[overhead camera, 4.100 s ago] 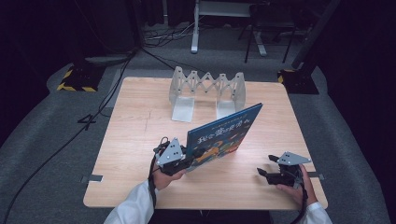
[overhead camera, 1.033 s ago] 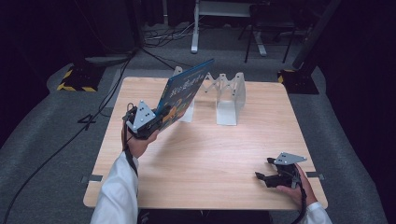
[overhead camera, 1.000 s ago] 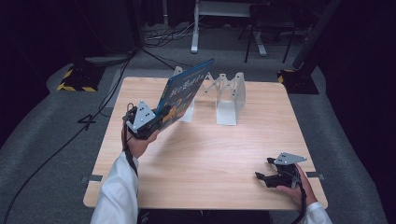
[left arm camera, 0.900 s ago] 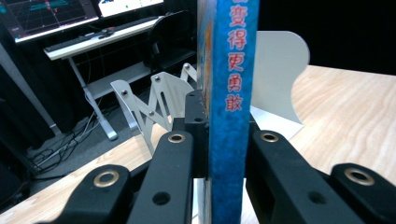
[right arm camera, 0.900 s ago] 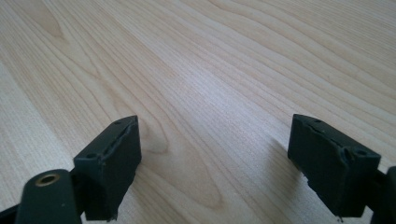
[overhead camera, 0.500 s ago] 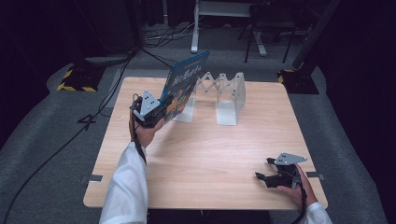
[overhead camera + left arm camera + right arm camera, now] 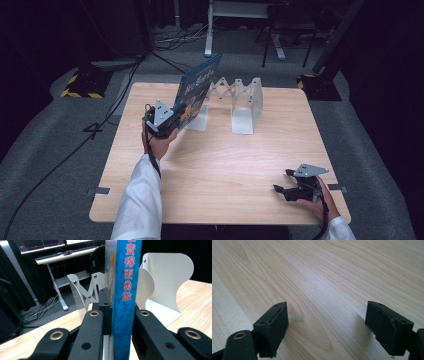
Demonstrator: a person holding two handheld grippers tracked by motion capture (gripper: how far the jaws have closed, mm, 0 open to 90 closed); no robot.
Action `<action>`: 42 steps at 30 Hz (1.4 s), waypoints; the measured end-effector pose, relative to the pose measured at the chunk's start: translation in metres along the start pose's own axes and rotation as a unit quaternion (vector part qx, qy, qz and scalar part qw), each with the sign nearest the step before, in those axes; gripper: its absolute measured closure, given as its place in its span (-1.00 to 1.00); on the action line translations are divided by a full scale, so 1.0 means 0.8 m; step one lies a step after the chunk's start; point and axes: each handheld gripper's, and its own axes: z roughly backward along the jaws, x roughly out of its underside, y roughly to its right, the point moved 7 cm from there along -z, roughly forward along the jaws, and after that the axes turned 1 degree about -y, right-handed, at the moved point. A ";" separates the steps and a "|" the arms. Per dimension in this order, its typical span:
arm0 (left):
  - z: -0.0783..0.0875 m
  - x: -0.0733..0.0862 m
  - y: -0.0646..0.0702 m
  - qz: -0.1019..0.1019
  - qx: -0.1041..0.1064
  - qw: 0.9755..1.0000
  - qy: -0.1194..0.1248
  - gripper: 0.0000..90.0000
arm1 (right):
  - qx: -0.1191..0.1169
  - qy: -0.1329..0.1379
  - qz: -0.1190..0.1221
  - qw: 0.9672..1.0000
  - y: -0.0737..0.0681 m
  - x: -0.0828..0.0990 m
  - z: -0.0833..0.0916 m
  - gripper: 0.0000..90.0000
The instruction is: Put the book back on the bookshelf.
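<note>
Since a second ago, the left tongs point(image 7: 172, 120) have carried the blue book point(image 7: 197, 92) toward the white accordion rack point(image 7: 235, 102) at twelve o'clock on the surface point(image 7: 225, 165). They stay clamped on the book's lower edge, spine upright. At four o'clock, the right tongs point(image 7: 280, 189) rest with jaws apart.

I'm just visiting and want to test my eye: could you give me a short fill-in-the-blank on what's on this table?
1. The left gripper is shut on a blue ____.
2. The white expanding book rack stands near the table's ____ edge.
3. The right gripper has its jaws ____, with nothing between them.
4. The table top is made of light ____.

Missing words: book; far; open; wood
</note>
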 end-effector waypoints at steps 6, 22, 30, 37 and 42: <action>-0.007 0.013 -0.001 0.023 -0.006 1.000 -0.011 0.83 | 0.000 0.000 0.000 1.000 0.000 0.000 0.000 -0.58; -0.028 0.021 -0.008 0.059 -0.015 0.998 -0.024 0.83 | 0.000 0.000 -0.001 1.000 0.000 0.000 0.000 -0.58; -0.040 0.021 -0.007 0.066 -0.018 0.997 -0.023 0.84 | 0.000 0.000 0.000 1.000 0.000 0.000 0.000 -0.58; -0.049 0.025 -0.007 0.070 -0.021 0.997 -0.026 0.84 | -0.001 0.000 0.000 1.000 0.000 0.000 0.000 -0.58; -0.050 0.026 -0.009 0.075 -0.022 0.997 -0.023 0.84 | -0.001 0.000 0.000 1.000 0.000 0.000 0.000 -0.58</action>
